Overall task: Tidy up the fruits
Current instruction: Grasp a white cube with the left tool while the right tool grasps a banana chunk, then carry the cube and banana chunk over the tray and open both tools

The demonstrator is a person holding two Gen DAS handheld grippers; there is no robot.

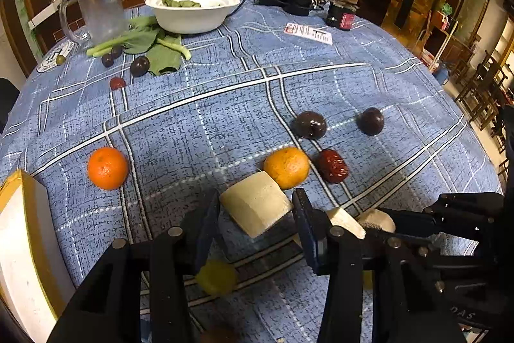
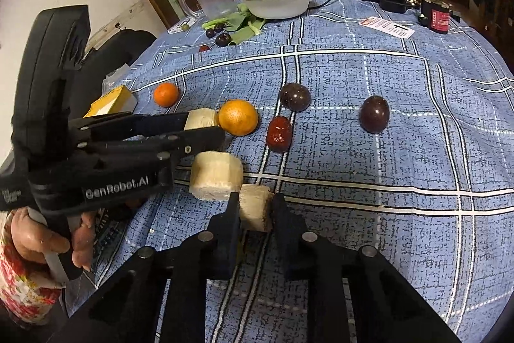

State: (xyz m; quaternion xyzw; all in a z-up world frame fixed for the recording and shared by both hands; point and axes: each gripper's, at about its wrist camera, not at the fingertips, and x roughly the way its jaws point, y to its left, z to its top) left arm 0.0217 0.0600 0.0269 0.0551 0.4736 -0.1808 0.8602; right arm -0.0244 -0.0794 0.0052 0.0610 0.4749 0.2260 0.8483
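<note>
2 pale cut chunks are being picked up at once. Left wrist view: the left gripper straddles the large chunk, jaws part open, pads apparently not pressing yet; it must close before lifting. Right wrist view: the right gripper is clamped on the small chunk, ready to lift.

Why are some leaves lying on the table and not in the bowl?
That does look odd: green leaves lie loose on the tablecloth beside the white bowl, with small dark fruits scattered among them. One leaf sits inside the bowl.
</note>
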